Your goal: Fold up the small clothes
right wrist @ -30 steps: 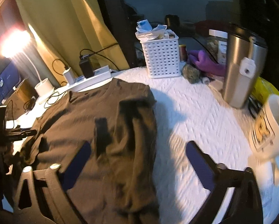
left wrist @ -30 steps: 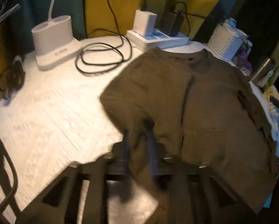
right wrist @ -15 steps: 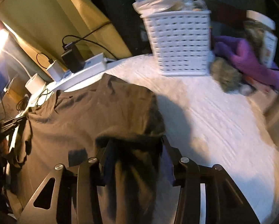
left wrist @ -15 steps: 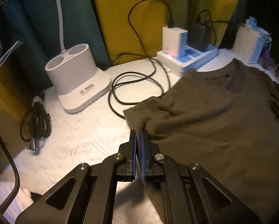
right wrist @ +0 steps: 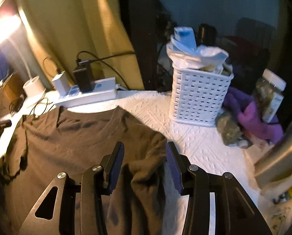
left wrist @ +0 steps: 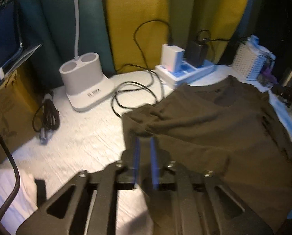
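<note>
A dark olive T-shirt [left wrist: 214,133] lies spread on the white table, neck toward the power strip. My left gripper [left wrist: 145,143] hovers over the shirt's left sleeve, which is folded in. Its jaws are opening, with fabric seen in the narrow gap and the blue pads not pressing on it. In the right wrist view the shirt [right wrist: 71,137] fills the lower left. My right gripper [right wrist: 145,148] stands half open astride the bunched right shoulder and sleeve. A strip of white table shows between the fabric and the right pad [right wrist: 173,168].
At the back stand a white lamp base [left wrist: 85,82], a power strip with chargers [left wrist: 185,72] and a looped black cable [left wrist: 138,94]. A white basket [right wrist: 198,96], a purple cloth [right wrist: 253,117], a jar [right wrist: 269,96] and a steel tumbler [right wrist: 279,156] crowd the right side.
The left gripper, shut on the sleeve edge half a second ago, has parted its jaws and lifted. The right gripper narrowed from wide open and moved along the shirt's right side toward the shoulder.
</note>
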Available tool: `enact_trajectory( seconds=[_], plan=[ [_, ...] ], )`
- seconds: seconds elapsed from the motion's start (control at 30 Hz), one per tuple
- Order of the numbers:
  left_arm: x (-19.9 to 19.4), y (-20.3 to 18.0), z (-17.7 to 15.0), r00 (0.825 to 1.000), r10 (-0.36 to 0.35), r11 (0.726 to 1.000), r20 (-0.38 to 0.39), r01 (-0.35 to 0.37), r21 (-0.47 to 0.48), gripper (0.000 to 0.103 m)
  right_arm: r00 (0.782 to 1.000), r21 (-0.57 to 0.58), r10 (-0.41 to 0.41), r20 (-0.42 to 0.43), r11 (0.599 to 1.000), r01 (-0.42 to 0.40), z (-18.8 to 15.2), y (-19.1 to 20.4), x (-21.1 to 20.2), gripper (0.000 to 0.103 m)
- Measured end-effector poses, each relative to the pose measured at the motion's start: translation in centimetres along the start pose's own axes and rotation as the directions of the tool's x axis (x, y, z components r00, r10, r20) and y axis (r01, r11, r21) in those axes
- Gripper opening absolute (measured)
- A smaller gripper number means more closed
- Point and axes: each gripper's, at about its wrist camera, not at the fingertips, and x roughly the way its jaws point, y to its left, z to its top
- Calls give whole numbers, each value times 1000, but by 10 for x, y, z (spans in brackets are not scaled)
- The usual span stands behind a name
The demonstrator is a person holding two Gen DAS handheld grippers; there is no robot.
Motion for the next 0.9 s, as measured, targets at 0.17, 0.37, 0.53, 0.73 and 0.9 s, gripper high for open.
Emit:
enact_trajectory(
  seconds=[0.17,0.37,0.53,0.73,0.9],
  plan=[
    [-13,-18,-27,996,-89,996,-22,89,15,46,996,-46,61,-69,997,-64,-26,35,-6,64],
    [-11,-33,-55,983,-167,986,-75,167,-11,46,980,-34,146,-135,988,-152,-46,61,17,64],
    [-17,-43,-67,976,-205,979,-81,206,7,46,980,-78,105,-169,990,-119,-53,74,31,29],
    [-11,-48,-77,961,-247,968,-128,250,14,46,972,-89,169,-163,979,-185,-50,88,25,8],
    [-11,-56,-83,953,-263,963,-147,270,27,46,966,-105,177,-191,974,-199,-59,108,30,8]
  ],
)
